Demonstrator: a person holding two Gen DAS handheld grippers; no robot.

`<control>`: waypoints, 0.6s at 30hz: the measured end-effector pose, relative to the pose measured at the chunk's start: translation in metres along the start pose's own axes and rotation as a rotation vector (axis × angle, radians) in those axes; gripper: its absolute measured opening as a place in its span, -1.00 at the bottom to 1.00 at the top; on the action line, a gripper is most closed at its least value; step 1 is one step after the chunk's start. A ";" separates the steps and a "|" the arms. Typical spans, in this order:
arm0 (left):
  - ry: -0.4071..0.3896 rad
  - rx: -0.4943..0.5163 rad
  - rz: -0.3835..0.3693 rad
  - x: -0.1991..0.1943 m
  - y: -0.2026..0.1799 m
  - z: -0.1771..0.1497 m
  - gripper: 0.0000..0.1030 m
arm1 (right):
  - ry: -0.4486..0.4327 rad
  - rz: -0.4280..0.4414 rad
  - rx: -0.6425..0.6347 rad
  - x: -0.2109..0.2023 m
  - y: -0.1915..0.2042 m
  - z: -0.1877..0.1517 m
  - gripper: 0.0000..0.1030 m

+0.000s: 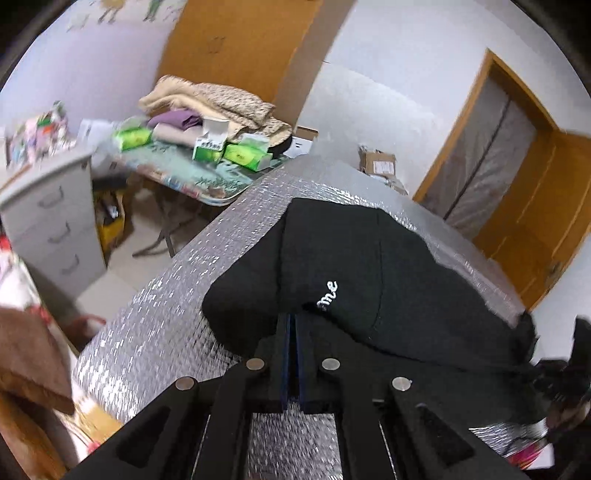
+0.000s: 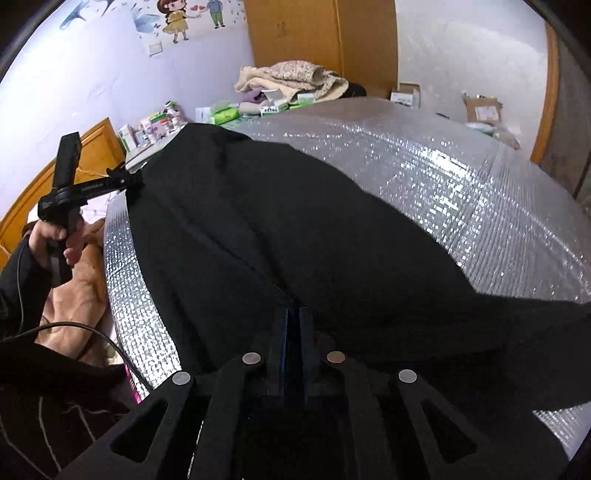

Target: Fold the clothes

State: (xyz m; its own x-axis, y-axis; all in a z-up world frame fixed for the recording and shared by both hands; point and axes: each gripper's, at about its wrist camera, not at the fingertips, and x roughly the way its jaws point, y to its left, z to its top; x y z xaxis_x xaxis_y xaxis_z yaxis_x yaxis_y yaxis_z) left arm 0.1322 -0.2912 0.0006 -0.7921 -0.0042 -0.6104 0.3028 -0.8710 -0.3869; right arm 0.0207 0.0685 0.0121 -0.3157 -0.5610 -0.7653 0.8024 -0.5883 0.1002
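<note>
— Any writing on the black garment?

— In the left wrist view, white cursive stitching sits near the middle of the frame; only "me" reads clearly, and the earlier letters are tucked behind a fold just above the left gripper. The green tissue packs at upper left carry printing too blurred to read.

— And in the right wrist view?

— The left gripper's arm at the left edge bears a small pale line of lettering, too small to make out. The wall sticker at the top shows a cartoon girl and boy with hearts, no words legible.

— Where does the garment lie?

— Spread on the silver bubble-foil bench. In the right wrist view its long axis runs from the bottom centre of the frame up toward the upper left, narrowing there, with a seam line following the same diagonal. A flap trails to the lower right edge.

— The jaws?

— The right gripper's jaws are pressed together on a fold of the black cloth at bottom centre. The left gripper's jaws are likewise pinching the fabric edge, the blue pads nearly meeting. A hand holds the left gripper's handle at the left edge.
</note>
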 end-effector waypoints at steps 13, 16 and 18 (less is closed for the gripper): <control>0.011 -0.225 -0.098 0.014 -0.007 -0.002 -0.57 | -0.067 -0.055 -0.186 -0.004 0.016 0.007 -0.22; 0.009 -0.266 -0.110 0.020 -0.003 0.001 -0.56 | -0.052 -0.047 -0.197 0.003 0.014 0.008 -0.22; 0.008 -0.295 -0.117 0.022 0.000 0.002 -0.56 | -0.039 -0.037 -0.206 0.007 0.014 0.008 -0.22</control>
State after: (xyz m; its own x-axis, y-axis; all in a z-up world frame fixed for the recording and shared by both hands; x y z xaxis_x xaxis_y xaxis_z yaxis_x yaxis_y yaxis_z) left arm 0.1136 -0.2924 -0.0121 -0.8269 0.0922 -0.5547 0.3513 -0.6855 -0.6377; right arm 0.0261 0.0517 0.0130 -0.3627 -0.5655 -0.7407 0.8753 -0.4795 -0.0625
